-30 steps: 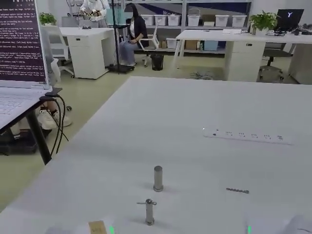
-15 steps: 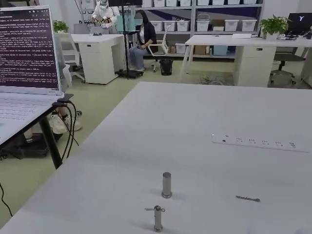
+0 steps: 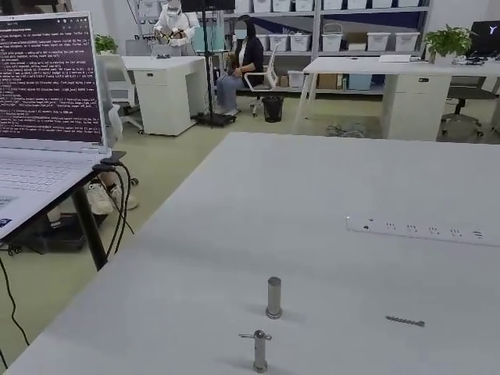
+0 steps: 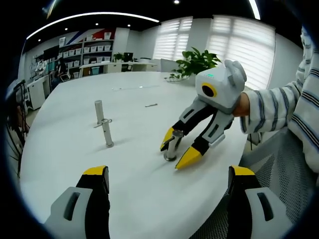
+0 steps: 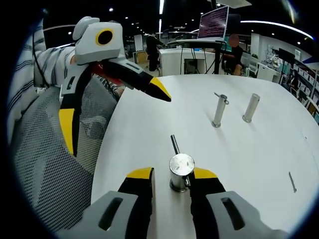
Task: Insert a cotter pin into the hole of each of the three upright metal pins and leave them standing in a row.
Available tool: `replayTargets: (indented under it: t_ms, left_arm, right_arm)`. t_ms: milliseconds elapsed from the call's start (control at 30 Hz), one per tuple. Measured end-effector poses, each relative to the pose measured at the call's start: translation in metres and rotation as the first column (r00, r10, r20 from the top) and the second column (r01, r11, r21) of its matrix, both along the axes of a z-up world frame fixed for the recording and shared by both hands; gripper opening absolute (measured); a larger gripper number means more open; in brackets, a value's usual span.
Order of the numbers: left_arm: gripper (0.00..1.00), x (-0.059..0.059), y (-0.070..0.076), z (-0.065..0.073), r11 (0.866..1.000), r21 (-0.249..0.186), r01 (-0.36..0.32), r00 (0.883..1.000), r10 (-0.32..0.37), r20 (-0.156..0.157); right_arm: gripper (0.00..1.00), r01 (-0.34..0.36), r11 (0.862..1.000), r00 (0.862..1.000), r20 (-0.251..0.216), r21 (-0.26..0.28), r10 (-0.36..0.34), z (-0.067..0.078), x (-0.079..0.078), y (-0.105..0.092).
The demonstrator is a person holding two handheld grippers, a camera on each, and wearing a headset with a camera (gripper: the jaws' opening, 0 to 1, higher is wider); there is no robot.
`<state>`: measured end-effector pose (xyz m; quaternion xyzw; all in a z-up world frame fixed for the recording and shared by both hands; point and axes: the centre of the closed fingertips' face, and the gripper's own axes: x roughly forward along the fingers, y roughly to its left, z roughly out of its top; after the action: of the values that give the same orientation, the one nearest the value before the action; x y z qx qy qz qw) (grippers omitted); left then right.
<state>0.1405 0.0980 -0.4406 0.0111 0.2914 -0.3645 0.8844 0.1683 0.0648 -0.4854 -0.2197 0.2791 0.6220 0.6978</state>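
Shifted since a second ago: the whole head view has slid right and down, so the camera swung. Things on the table [image 3: 312, 195] keep their layout.

Head view, left to right:
- Open laptop [image 3: 47, 78] at upper left, on a separate stand.
- Lower centre: near pin [image 3: 260, 353] upright at the bottom edge, fitted cotter pin [image 3: 255, 337] crosswise through its top.
- Just behind it: far pin [image 3: 273, 297], upright, bare.
- Lower right: loose cotter pin [image 3: 405, 321] lying flat, well apart from both pins.
- Power strip [image 3: 426, 231] beyond it, at right.

Left gripper view, left to right:
- Far and near pins stand left of centre, close together.
- Left gripper [image 4: 168, 172]: jaws spread wide at the bottom of frame, nothing between them but table.
- Right gripper [image 4: 178, 152] at centre right, tips down on either side of the third pin [image 4: 171, 148], which stands upright near the table's edge.
- Striped sleeve [image 4: 279, 119] at far right.

Right gripper view, left to right:
- Left gripper at upper left, jaws agape.
- Third pin at lower centre between the right gripper's jaws. The right-hand jaw is against it and the left-hand one very near; cannot tell whether it is clamped.
- Thin rod [image 5: 174, 144] juts from behind the pin's top; cannot tell whether it passes through the hole.
- Near and far pins right of centre.
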Motion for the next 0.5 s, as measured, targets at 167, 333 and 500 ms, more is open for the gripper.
replayTargets:
  t_ms: [167, 333, 500]
  left_arm:
    - [0.99, -0.0003, 0.0020, -0.0001, 1.000, -0.006, -0.010, 1.000, 0.010, -0.003]
    - [0.99, 0.0003, 0.0040, -0.0008, 1.000, -0.006, -0.018, 1.000, 0.018, -0.005]
    - [0.99, 0.0004, 0.0049, -0.0009, 1.000, -0.009, -0.023, 1.000, 0.023, -0.006]
  right_arm:
    - [0.20, 0.001, 1.000, 1.000, 0.011, -0.005, -0.001, -0.0010, 0.0028, 0.0007]
    - [0.12, -0.002, 1.000, 1.000, 0.019, -0.011, 0.003, -0.0017, 0.0058, 0.0014]
    - [0.10, -0.052, 0.999, 0.998, 0.027, -0.012, 0.052, -0.0008, 0.0002, 0.0040]
